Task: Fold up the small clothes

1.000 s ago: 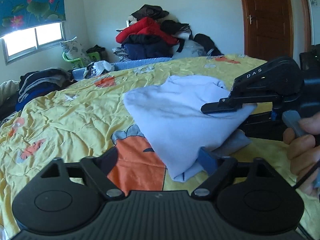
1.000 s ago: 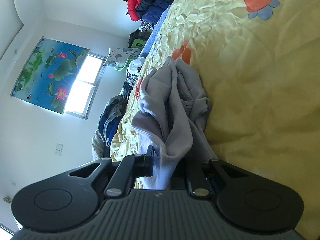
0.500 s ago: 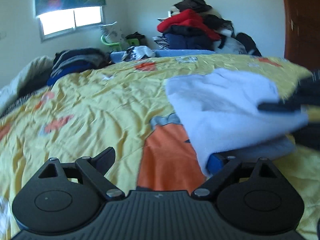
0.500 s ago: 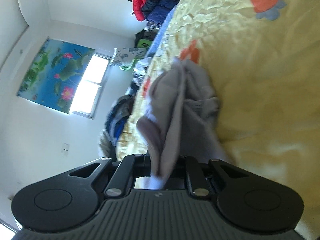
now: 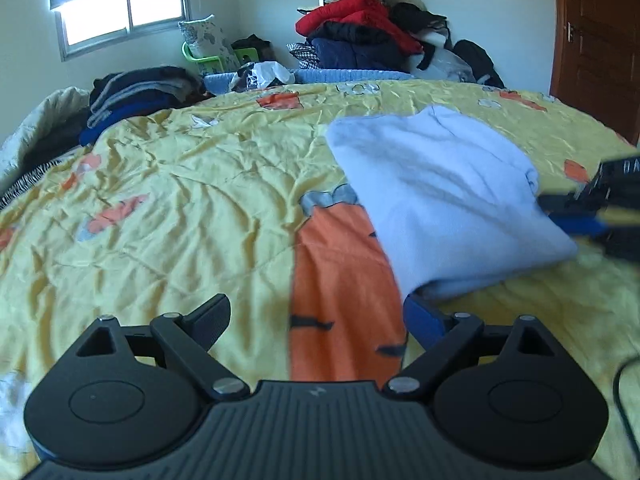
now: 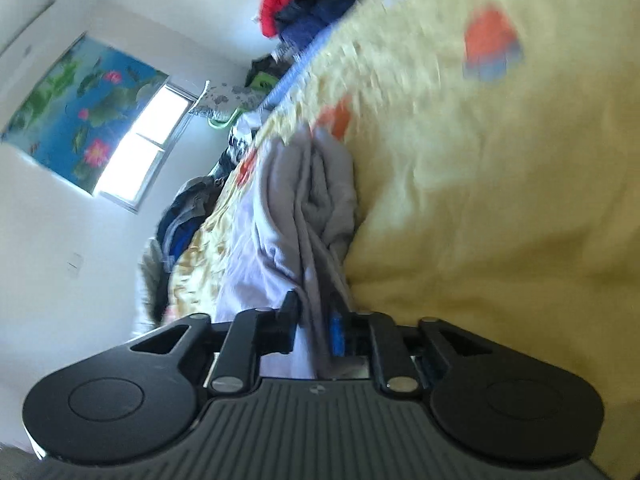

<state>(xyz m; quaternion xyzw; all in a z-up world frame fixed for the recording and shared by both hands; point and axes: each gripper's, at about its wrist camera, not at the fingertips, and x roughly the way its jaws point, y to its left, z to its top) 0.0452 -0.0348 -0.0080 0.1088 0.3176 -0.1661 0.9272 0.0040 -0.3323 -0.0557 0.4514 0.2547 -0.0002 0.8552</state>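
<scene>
Left gripper (image 5: 316, 320) jaws wide open over the bed (image 5: 180, 208); right gripper (image 6: 314, 320) jaws just opening, pale sweater (image 5: 440, 192) between them.

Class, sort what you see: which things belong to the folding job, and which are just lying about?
Job: pale blue garment; left gripper; right gripper.
Lying about: red jacket pile; dark folded clothes; green chair; patterned pillow.

Pale lilac garment (image 5: 440, 192); yellow bedspread (image 5: 180, 208), orange-and-grey cartoon prints; red jacket (image 5: 352, 12) on dark clothes pile.
</scene>
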